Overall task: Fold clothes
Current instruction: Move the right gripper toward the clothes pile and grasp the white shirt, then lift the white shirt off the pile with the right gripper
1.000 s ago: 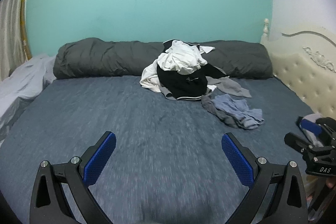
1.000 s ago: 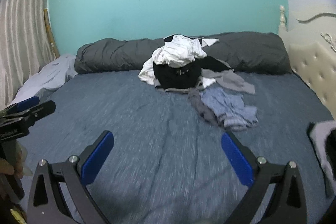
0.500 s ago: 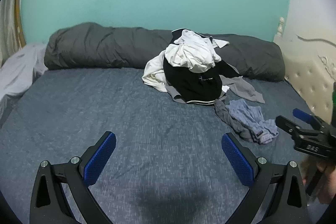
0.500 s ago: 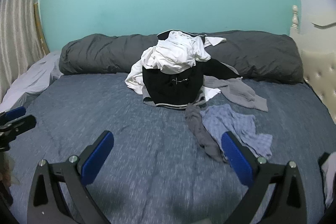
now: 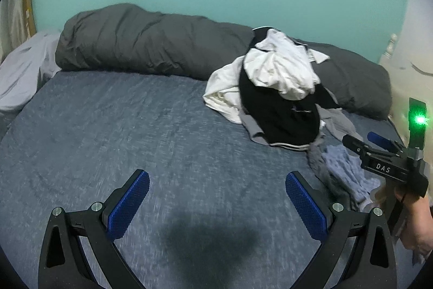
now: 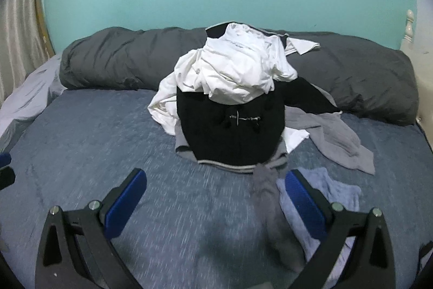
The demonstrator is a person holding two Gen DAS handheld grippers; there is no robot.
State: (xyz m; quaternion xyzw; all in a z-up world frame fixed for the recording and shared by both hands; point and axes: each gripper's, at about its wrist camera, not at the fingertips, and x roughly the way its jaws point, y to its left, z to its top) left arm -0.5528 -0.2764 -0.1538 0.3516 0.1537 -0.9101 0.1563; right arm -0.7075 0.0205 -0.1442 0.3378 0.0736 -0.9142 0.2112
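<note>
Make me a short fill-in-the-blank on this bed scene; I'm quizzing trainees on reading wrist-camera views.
1. On top of the clothes pile, the crumpled garment is ____ in colour.
2. The left gripper and the right gripper both have their jaws ____.
3. The rolled duvet along the wall is dark ____.
4. The pads on the fingers are ____.

Missing words: white; open; grey; blue

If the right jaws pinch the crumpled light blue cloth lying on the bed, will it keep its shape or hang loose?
The crumpled light blue cloth would probably hang limp, since it lies in soft wrinkles on the blue-grey bed sheet. It looks thin, so likely light. A narrow grey garment lies against its edge and might drag along with it.
</note>
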